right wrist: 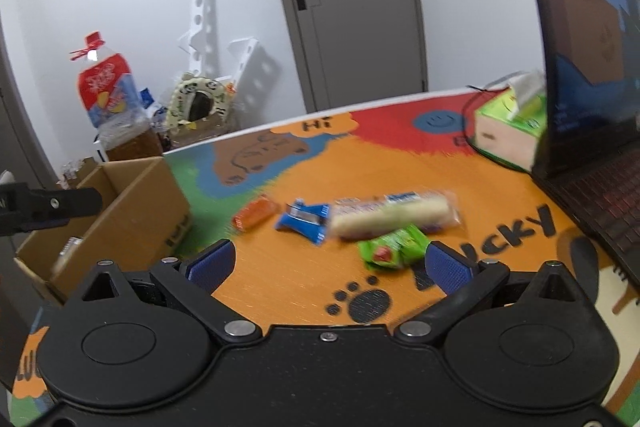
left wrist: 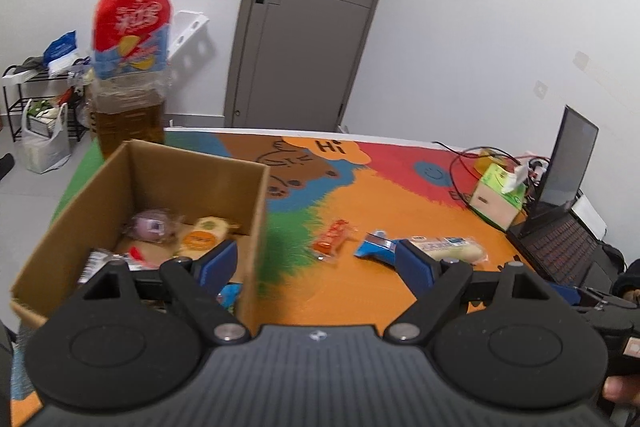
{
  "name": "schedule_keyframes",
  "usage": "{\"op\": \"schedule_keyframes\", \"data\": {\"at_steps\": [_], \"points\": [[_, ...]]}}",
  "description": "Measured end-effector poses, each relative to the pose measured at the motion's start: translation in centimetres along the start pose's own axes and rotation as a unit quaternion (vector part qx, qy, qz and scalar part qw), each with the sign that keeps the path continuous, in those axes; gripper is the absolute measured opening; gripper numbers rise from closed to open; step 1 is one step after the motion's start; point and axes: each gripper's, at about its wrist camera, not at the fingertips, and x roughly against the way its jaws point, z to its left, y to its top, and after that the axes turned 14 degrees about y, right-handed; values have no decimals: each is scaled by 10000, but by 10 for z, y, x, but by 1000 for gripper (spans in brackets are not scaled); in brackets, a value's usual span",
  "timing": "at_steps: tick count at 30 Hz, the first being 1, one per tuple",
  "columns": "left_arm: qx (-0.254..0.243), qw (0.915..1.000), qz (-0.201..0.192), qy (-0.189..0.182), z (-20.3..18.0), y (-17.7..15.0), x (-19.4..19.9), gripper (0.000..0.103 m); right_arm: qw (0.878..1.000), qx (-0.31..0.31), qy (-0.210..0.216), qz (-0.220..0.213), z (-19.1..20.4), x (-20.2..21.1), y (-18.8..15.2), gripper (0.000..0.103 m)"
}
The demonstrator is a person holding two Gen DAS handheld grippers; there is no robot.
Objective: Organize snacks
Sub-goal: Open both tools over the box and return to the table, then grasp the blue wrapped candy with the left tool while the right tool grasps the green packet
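A cardboard box (left wrist: 256, 203) stands at the table's left and holds several wrapped snacks (left wrist: 200, 233). It also shows in the right wrist view (right wrist: 132, 211). On the orange mat lie an orange snack pack (left wrist: 333, 239), a blue pack (left wrist: 374, 247) and a long pale bread roll in clear wrap (left wrist: 448, 247). The right wrist view shows the same orange pack (right wrist: 256, 213), blue pack (right wrist: 306, 221), roll (right wrist: 394, 215), and a green pack (right wrist: 394, 247). My left gripper (left wrist: 318, 265) is open and empty beside the box's right wall. My right gripper (right wrist: 330, 263) is open and empty, just short of the green pack.
A large bottle with a red label (left wrist: 130, 67) stands behind the box. A tissue box (left wrist: 500, 195) and an open laptop (left wrist: 568, 211) with cables occupy the table's right side. A grey door (left wrist: 312, 19) and a cluttered rack (left wrist: 44, 95) stand beyond.
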Motion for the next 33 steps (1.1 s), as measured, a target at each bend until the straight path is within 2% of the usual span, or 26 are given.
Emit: {"op": "schedule_keyframes", "data": {"at_steps": [8,11,14,26,31,33], "points": [[-330,9991,136,-237,-40,-2,-29,73,9994,-295,-142,69,-34,-19,-9,102],[-356,9988,232,-236,-53,-1,-45,66,9993,-332,-150,114,-43,-27,-9,100],[-357,9986,308,-229,-62,1,-60,62,9992,-354,-127,121,-51,-33,-7,95],[-520,9970,543,-180,-94,4,-108,57,9987,-460,12,215,-72,-61,-2,79],[-606,9960,657,-96,-105,1,-130,55,9982,-503,53,309,-77,-72,-4,63],[-641,9955,695,-112,-108,-1,-139,55,9984,-483,64,289,-79,-72,-6,61]]}}
